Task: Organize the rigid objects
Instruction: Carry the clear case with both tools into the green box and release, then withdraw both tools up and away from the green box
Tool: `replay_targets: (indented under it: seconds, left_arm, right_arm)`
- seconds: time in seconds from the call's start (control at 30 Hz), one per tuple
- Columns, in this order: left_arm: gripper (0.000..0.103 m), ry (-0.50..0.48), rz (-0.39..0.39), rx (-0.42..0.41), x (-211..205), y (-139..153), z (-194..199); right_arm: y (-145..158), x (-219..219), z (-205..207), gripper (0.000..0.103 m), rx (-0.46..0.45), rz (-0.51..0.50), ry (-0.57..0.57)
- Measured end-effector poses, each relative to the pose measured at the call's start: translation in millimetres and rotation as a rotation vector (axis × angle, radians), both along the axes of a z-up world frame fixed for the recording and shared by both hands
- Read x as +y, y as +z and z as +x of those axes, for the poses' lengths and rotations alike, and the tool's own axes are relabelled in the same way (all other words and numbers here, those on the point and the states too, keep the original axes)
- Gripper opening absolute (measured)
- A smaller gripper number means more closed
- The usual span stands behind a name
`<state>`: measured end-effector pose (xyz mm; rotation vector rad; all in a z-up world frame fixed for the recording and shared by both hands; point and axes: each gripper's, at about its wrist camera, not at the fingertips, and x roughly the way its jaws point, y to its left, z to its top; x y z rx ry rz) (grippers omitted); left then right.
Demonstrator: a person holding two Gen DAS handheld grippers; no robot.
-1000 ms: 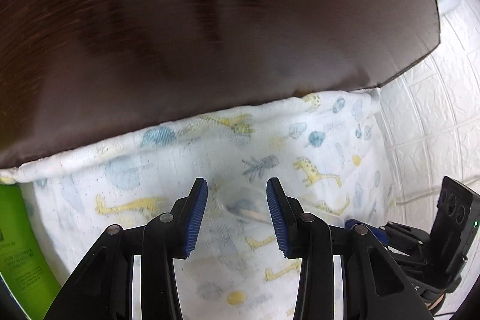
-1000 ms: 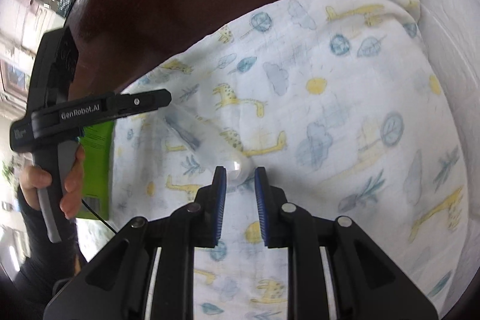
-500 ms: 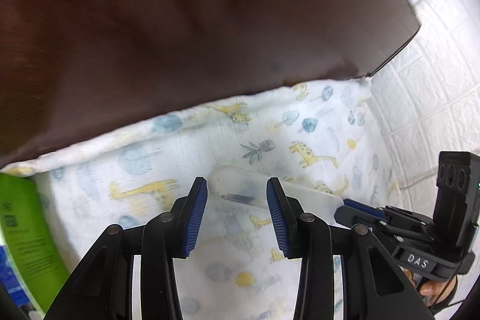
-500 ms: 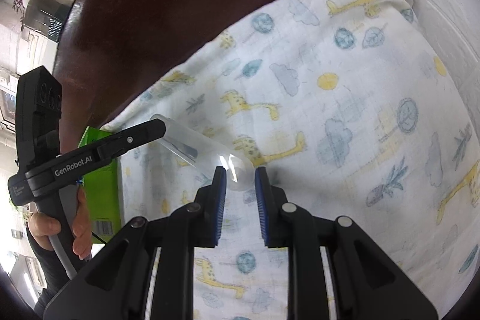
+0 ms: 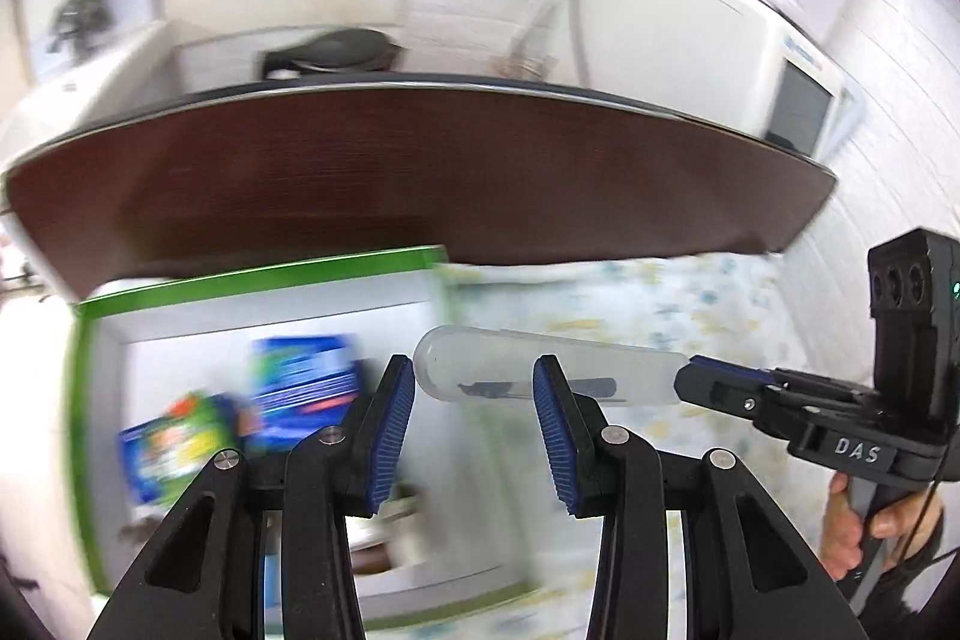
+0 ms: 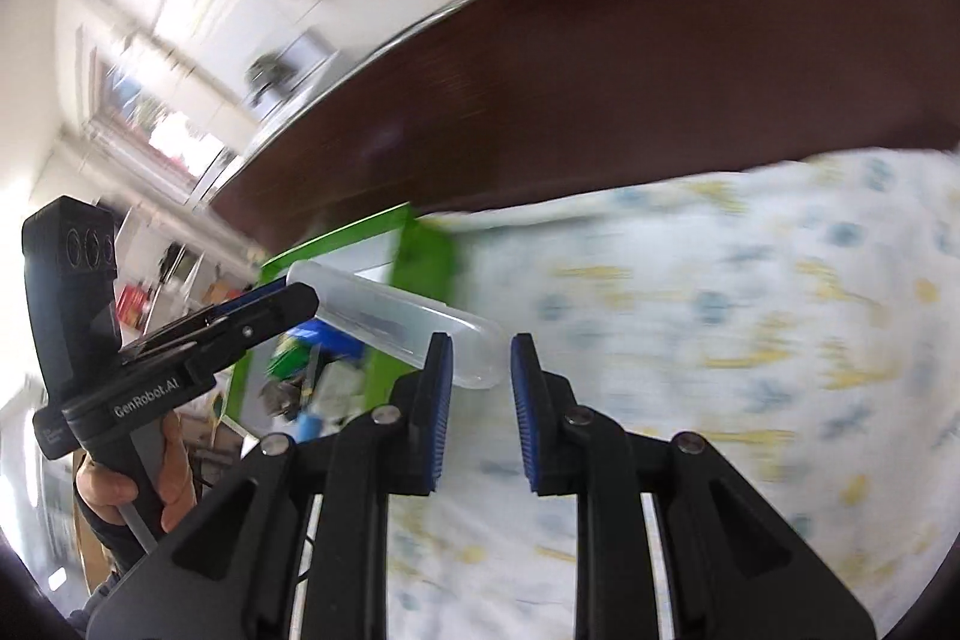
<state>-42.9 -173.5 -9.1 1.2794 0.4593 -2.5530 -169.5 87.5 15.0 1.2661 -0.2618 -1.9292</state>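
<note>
We had the translucent plastic case [image 5: 600, 370] off the surface, pinched at one rounded end between the narrow jaws of the right gripper [image 6: 480, 355]. From the left wrist view, its long axis ran nearly level, crosswise to the fingers of the left gripper [image 5: 474, 388]. The free end reached just past the left-hand finger. The left gripper's jaws stood wide and held nothing, and the case lay just beyond their tips. We could not tell from that view whether the case sat between the pads or slightly ahead of them. Something dark and slender showed inside the case, too blurred to name.

The green-rimmed box [image 5: 264, 274] sat below and to the left of the case, on the left gripper's side, with a blue packet [image 5: 300, 376] and other blurred items in it. The animal-print cloth [image 6: 720, 340] covered the dark wooden table [image 5: 420, 172] under the case's held end.

We judged the box to be the destination. The case's free end already pointed that way. The coming move depended on carrying the case leftward along its own axis, or on passing it to the nearer left gripper.
</note>
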Motion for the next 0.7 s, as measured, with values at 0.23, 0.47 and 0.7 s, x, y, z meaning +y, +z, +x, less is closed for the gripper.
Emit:
replay_targets:
  seconds: [0.23, 0.47, 0.7]
  left_arm:
    - [0.040, 0.159, -0.089, -0.018, -50.6, -15.6, 73.3]
    - [0.045, 0.207, -0.117, -0.063, -49.5, -41.5, 91.3]
    - [0.071, 0.244, -0.149, 0.008, -32.2, -26.6, 104.8]
  right_arm:
    - [-13.4, -101.9, 38.7, 0.021, -0.037, 0.036, 0.188]
    - [-8.3, -112.6, 54.3, 0.021, 0.045, 0.132, 0.137]
    - [6.7, -105.3, 76.6, 0.029, 0.136, 0.137, 0.106]
